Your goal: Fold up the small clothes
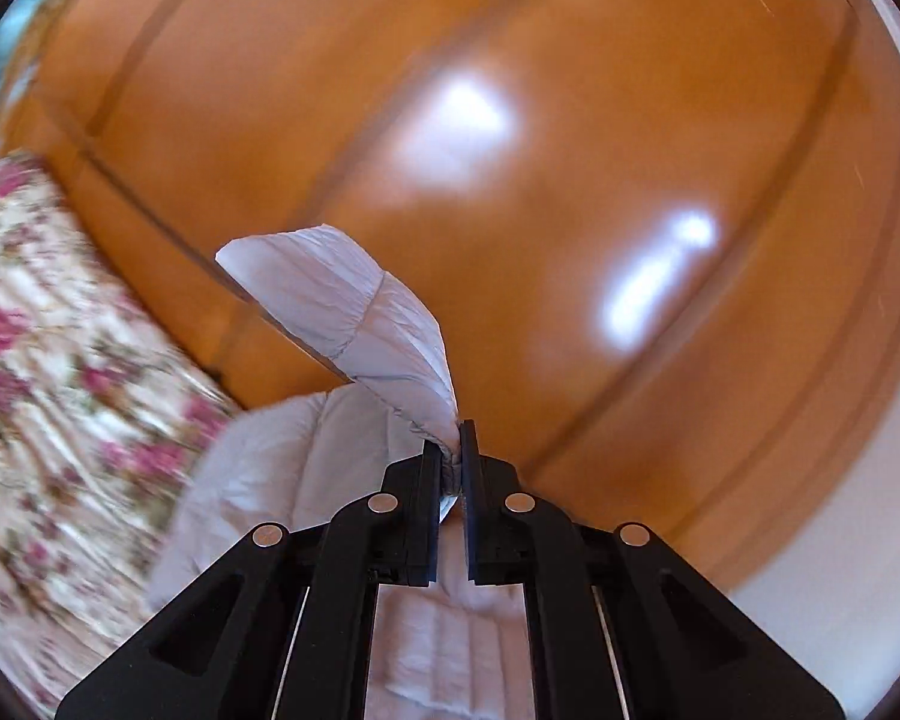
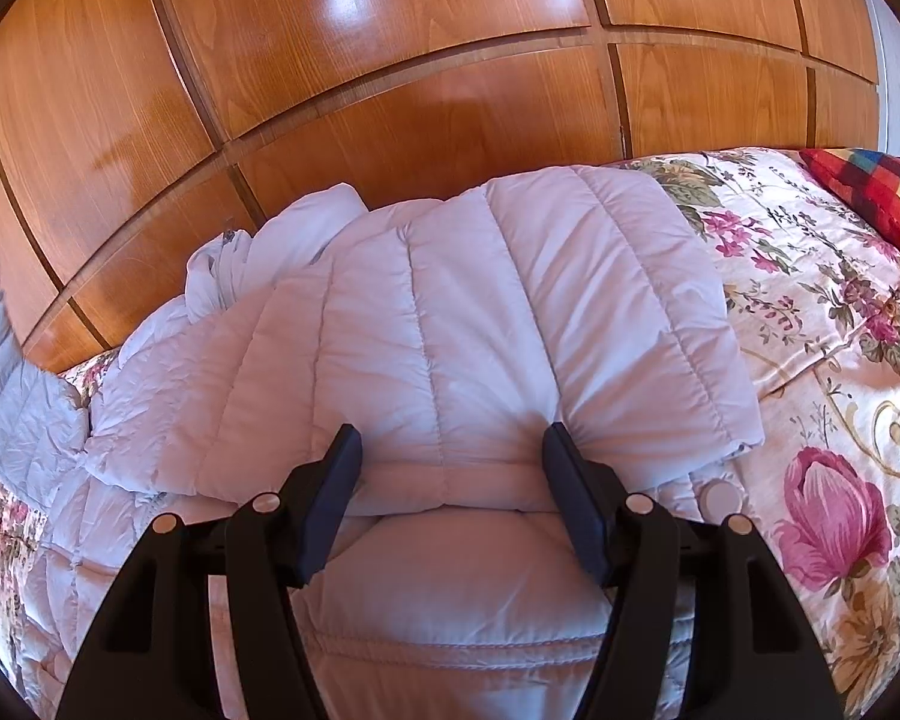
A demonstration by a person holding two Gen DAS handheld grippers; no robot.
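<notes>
A pale lilac quilted puffer jacket (image 2: 450, 330) lies on a floral bedspread (image 2: 810, 324). My right gripper (image 2: 450, 450) is open, its fingers straddling a folded edge of the jacket's body near its hem. My left gripper (image 1: 450, 462) is shut on a bunched part of the jacket, seemingly a sleeve cuff (image 1: 354, 306), and holds it lifted above the bed; the rest of the jacket (image 1: 282, 468) hangs below it. The lifted part also shows at the far left of the right wrist view (image 2: 0, 360).
A wooden panelled wardrobe (image 2: 390, 90) runs behind the bed, close to the jacket. A red checked blanket or pillow (image 2: 870, 192) lies at the far right. The floral bedspread also shows at the left of the left wrist view (image 1: 42, 360).
</notes>
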